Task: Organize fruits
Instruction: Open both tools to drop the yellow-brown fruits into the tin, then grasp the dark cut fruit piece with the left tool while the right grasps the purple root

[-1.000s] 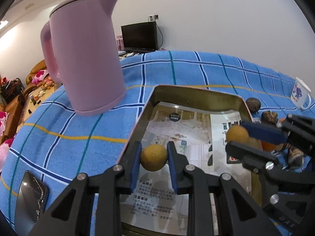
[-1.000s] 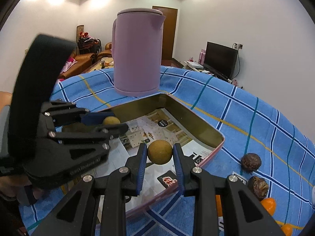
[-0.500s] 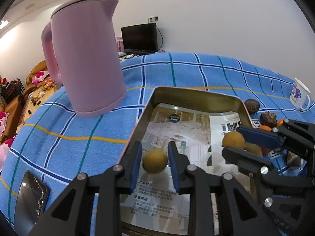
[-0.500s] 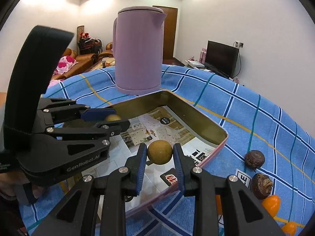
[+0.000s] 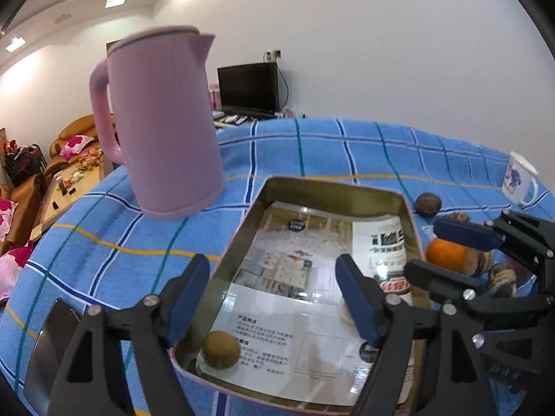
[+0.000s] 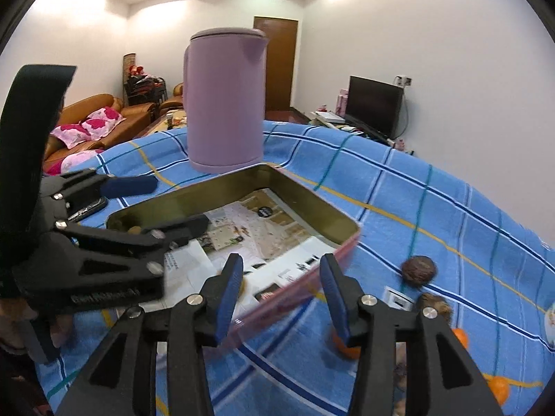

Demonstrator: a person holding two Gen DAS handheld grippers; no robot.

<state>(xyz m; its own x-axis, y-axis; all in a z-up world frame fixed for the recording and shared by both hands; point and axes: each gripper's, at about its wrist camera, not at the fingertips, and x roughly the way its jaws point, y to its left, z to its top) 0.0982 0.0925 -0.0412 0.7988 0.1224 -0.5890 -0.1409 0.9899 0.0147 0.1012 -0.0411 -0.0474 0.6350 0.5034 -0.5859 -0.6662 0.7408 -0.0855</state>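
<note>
Both tools are opening, with nothing between the jaws: the left tool (image 5: 272,294) stands wide and the right tool (image 6: 279,294) is narrower. One brown fruit (image 5: 221,345) lies in the tin's (image 5: 333,187) near corner, let go there so it stays put. More fruit, like an orange (image 5: 445,254), waits on the desk (image 5: 312,145) beside the tin, near the pink kettle (image 5: 163,121).

The left gripper (image 6: 166,208), seen from the right wrist view, bears raised lettering on its black side that seems to read "GenRobot.AI", though blur softens it. The paper sheets (image 5: 312,277) lining the tin (image 5: 333,187) carry printed Chinese text and bold headings, too small and skewed to read. The mug (image 5: 518,182) at far right shows a picture, without legible words.
</note>
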